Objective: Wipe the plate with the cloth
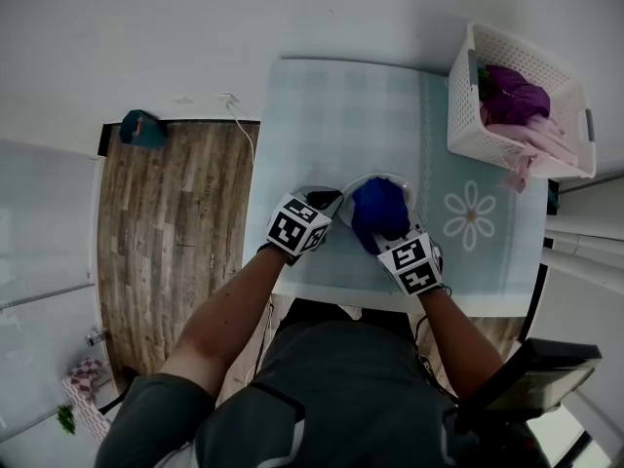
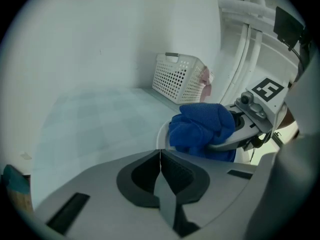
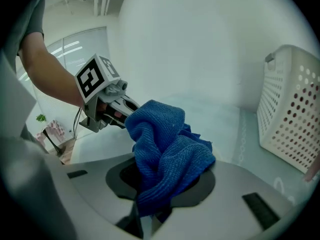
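Note:
A white plate (image 1: 398, 182) sits near the front edge of the table, mostly covered by a bunched blue cloth (image 1: 378, 209). My right gripper (image 1: 388, 234) is shut on that cloth (image 3: 167, 144) and presses it down onto the plate. From the left, my left gripper (image 1: 330, 203) is shut on the plate's thin rim (image 2: 163, 134), which shows as a white line between the jaws. In the left gripper view the cloth (image 2: 202, 126) lies just past the jaws, with the right gripper (image 2: 235, 141) behind it. Most of the plate's face is hidden.
A pale blue-green mat (image 1: 331, 115) with a daisy print covers the table. A white perforated basket (image 1: 507, 105) holding purple and pink clothes stands at the far right corner. Wooden flooring (image 1: 175, 222) lies to the left of the table.

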Demonstrator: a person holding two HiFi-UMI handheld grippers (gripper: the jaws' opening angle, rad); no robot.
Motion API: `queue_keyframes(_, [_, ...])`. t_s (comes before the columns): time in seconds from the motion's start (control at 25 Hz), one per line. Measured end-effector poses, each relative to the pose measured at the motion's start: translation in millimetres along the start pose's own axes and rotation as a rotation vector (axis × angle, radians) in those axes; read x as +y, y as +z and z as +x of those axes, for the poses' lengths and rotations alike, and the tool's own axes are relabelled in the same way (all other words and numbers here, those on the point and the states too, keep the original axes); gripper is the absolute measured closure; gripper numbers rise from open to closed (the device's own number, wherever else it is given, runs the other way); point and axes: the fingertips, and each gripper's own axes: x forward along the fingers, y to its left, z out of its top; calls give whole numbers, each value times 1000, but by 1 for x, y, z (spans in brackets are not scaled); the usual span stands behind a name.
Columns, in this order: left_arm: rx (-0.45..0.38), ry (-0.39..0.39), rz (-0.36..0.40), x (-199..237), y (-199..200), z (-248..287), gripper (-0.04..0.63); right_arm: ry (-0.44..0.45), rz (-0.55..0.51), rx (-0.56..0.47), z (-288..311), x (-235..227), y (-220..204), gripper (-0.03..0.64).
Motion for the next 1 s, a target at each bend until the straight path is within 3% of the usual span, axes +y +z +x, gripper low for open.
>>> queue_keyframes(0.36, [-6, 6, -13, 1, 0, 0, 584, -161, 53, 19, -44, -67, -19, 489])
queue_keyframes(0.48, [-3, 18, 1, 0, -1, -1, 584, -190, 85, -34, -53, -71, -4, 491])
queue_keyframes(0.64, [0, 15, -13, -2, -2, -2, 584, -18, 25, -130, -30, -26, 44, 491])
queue_keyframes(0.76, [7, 3, -23, -3, -4, -2, 584, 127, -58, -99, 6, 17, 53, 491])
queue_keyframes(0.88, [10, -3, -11, -3, -4, -2, 584, 167, -118, -18, 33, 31, 41, 491])
queue_keyframes(1.0, [-5, -8, -28, -3, -3, -4, 584, 158, -107, 17, 42, 24, 37, 491])
